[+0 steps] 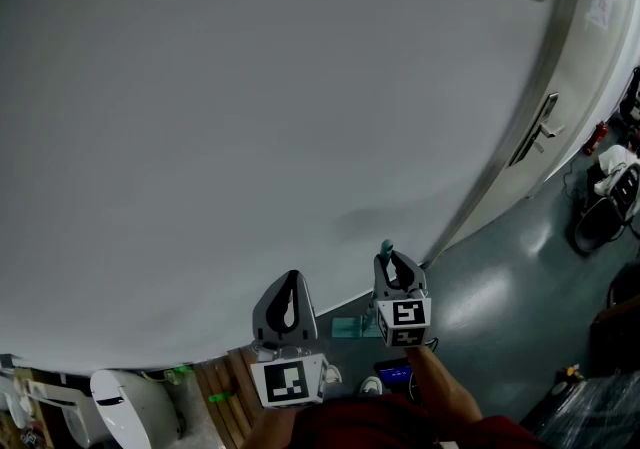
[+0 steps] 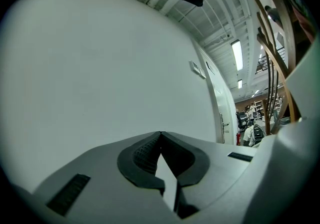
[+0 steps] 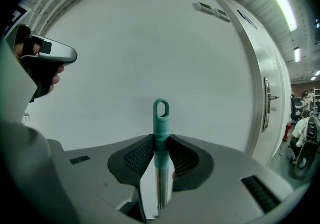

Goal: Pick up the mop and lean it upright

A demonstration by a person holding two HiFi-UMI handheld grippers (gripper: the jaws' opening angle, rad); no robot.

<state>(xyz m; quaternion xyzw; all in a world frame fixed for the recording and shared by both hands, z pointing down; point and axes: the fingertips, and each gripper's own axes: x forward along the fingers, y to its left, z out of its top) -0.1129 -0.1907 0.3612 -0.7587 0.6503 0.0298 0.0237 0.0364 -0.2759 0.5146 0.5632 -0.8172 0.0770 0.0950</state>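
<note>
While the left tongs [image 2: 160, 136] sit closed, the mop handle [image 3: 161, 117] is clamped between the right tongs [image 3: 161, 140].

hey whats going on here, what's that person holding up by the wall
A person faces a white wall with tongs in each hand. The right tongs are clamped on the teal top end of a mop handle, holding it upright near the wall. The left tongs are shut and empty beside it. The mop's head is out of view.
</note>
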